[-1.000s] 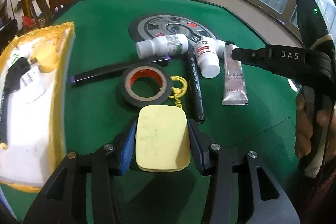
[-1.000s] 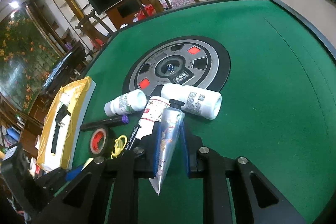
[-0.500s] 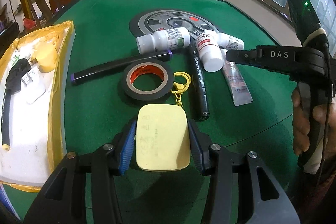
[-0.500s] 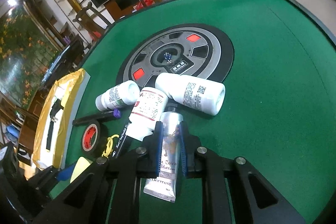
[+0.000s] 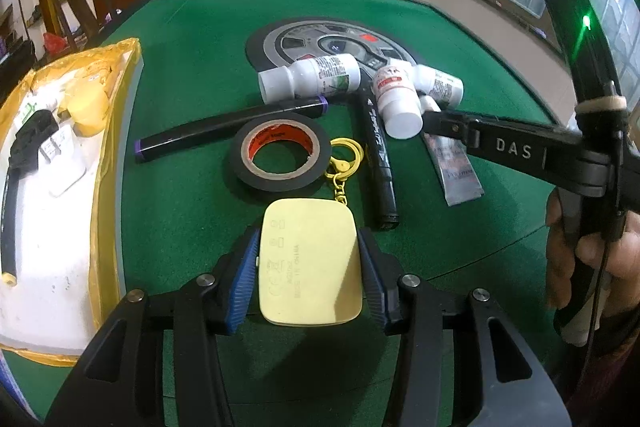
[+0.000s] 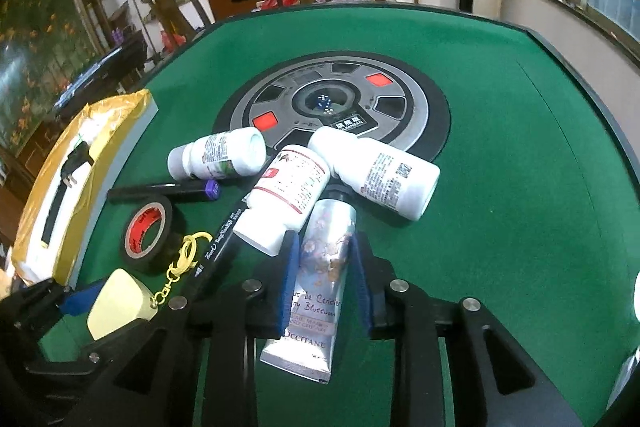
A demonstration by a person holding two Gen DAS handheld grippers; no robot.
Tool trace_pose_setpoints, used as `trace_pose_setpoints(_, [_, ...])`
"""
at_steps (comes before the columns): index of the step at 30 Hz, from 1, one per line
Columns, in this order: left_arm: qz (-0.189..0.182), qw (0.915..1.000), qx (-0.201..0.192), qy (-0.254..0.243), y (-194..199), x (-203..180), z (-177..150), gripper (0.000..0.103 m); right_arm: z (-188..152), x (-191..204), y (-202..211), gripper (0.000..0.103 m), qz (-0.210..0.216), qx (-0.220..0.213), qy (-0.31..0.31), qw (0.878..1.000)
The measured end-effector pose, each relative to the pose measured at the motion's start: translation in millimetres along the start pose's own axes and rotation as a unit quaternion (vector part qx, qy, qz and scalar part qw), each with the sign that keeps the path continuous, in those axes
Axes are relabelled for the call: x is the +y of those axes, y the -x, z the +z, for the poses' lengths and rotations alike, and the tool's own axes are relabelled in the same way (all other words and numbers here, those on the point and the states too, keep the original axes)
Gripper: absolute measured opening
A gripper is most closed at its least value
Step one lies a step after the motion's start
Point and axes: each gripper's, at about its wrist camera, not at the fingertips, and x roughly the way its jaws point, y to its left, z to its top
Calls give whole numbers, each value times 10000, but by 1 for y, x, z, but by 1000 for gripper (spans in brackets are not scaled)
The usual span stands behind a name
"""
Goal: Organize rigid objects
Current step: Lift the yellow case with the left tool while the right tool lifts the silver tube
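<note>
Tube down beside the bottles, yellow case pinched, tray part filled.

Right hand-held gripper (image 6: 326, 279): jaws have just been opening, tube (image 6: 320, 269) lies flat on the counter (image 6: 520, 187) between spread pads, cap touching the bottles (image 6: 292, 193), likely a release into the group. Left hand-held gripper (image 5: 308, 269) pinches the yellow case (image 5: 310, 261) by its sides, keyring trailing toward the tape (image 5: 280, 151), probably next to be sorted. Tray (image 5: 116, 75), left of the tape, holds a black plug with cable, a white block and a yellow lump; pens lie just beside the tape.
</note>
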Motion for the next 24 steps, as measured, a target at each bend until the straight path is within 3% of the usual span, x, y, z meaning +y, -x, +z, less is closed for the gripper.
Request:
trace_pose_setpoints(3, [-230, 9994, -68, 237, 2, 9, 0, 45, 1, -10, 7, 21, 265, -27, -256, 9993])
trace_pose_setpoints(7, [-237, 9993, -202, 221, 6, 8, -1, 45, 3, -10, 19, 20, 257, -272, -274, 9989])
trace_pose_setpoints(11, [-200, 9993, -149, 281, 3, 9, 0, 45, 3, -12, 16, 19, 328, -150, -353, 9987])
trace_pose_setpoints(12, [-206, 9993, -150, 291, 3, 10, 0, 45, 3, -13, 17, 16, 391, -166, -376, 9984])
trace_pose_setpoints(13, [-224, 9993, -146, 274, 3, 9, 0, 45, 4, -14, 19, 0, 404, -210, -369, 9983])
trace_pose_setpoints(16, [-232, 9993, -163, 252, 3, 8, 1, 45, 5, -14, 25, 0, 323, -352, -340, 9983])
trace_pose_setpoints(21, [-251, 9993, -119, 239, 3, 8, 0, 45, 6, -19, 17, 0, 582, -69, -637, 9962])
trace_pose_setpoints(24, [-256, 9993, -96, 245, 2, 8, 0, 45, 6, -22, 14, 7, 266, -49, -618, 9977])
